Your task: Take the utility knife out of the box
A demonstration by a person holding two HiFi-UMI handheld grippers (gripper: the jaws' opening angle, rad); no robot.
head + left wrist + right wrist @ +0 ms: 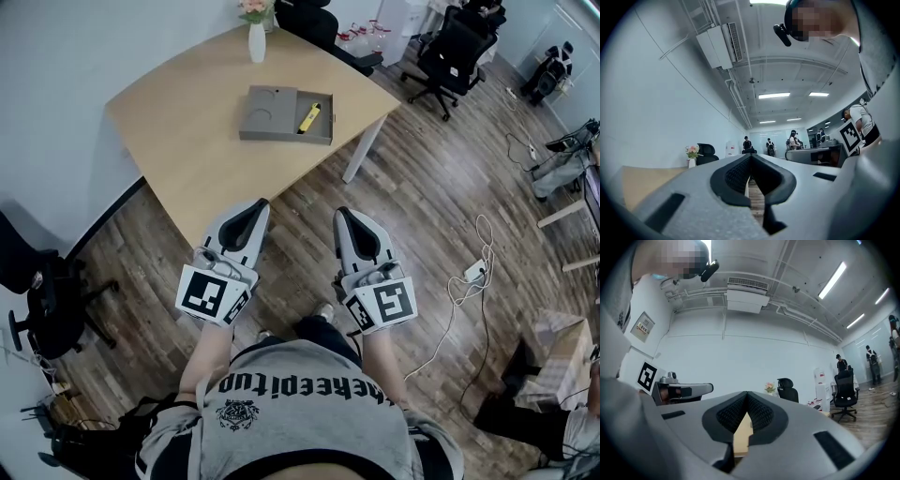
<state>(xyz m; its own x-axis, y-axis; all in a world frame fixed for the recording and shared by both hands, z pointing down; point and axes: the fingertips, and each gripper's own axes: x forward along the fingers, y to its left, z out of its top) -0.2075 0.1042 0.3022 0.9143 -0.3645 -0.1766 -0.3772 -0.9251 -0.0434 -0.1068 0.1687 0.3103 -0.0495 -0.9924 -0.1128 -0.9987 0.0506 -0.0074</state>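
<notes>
A grey open box (pixel 277 113) lies on the wooden table (pixel 187 141), far ahead of me. In its right compartment lies the yellow utility knife (pixel 308 117). My left gripper (pixel 259 205) hangs over the wood floor short of the table's near corner, shut and empty, and its tips meet in the left gripper view (pixel 751 156). Beside it my right gripper (pixel 342 215) is also shut with nothing held, its tips touching in the right gripper view (pixel 747 394). Both point toward the table, well apart from the box.
A white vase with flowers (pixel 257 37) stands at the table's far edge. Black office chairs (pixel 450 52) stand beyond the table, and another chair (pixel 47 300) is at my left. A white cable (pixel 464 281) lies on the floor at right, near a cardboard box (pixel 553 347).
</notes>
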